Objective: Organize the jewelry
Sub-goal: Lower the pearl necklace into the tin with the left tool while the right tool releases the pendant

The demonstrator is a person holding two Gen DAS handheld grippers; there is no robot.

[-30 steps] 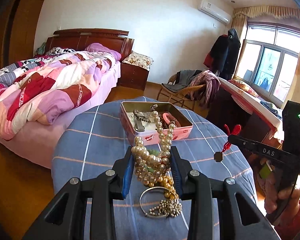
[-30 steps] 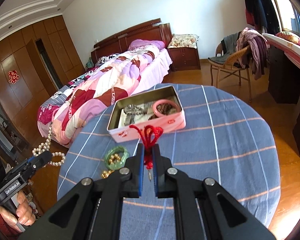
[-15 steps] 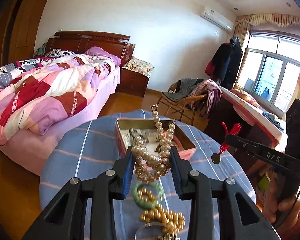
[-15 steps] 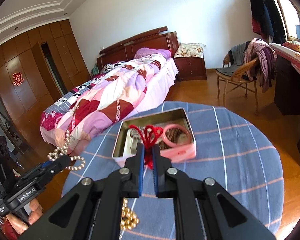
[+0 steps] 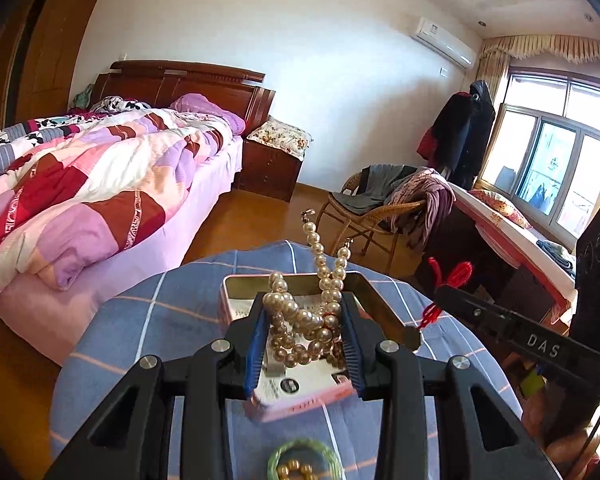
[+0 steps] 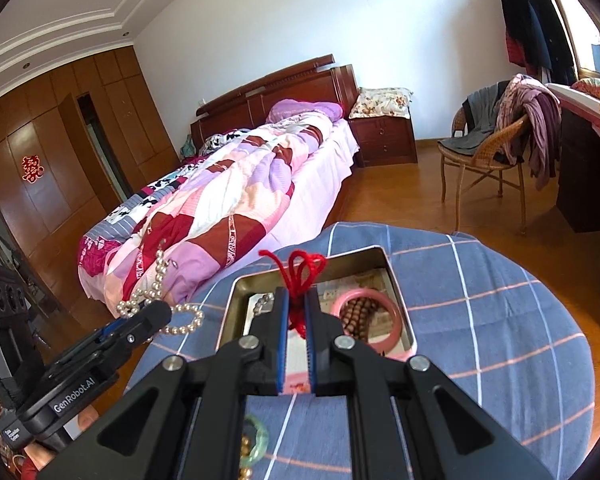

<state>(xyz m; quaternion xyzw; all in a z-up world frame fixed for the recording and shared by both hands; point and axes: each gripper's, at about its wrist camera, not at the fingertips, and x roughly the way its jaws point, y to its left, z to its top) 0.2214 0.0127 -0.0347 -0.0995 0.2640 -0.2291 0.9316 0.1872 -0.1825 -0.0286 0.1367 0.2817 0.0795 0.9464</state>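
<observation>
Left hand-held gripper (image 5: 306, 334) pinching a bunched pearl necklace (image 5: 304, 316), held above the open pink tin (image 6: 396, 280) on the blue checked surface (image 6: 500, 320). Right hand-held gripper (image 6: 296, 322) pressed together on a red cord (image 6: 298, 276), over the tin's near left part. Inside the tin, a pink bangle (image 6: 396, 320); nearer on the cloth, a green bangle (image 5: 276, 456).

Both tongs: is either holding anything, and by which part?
Left tongs clamp a bunched pearl necklace at mid-strand, ends sticking up. Right tongs pinch a red cord just below its loops.
</observation>
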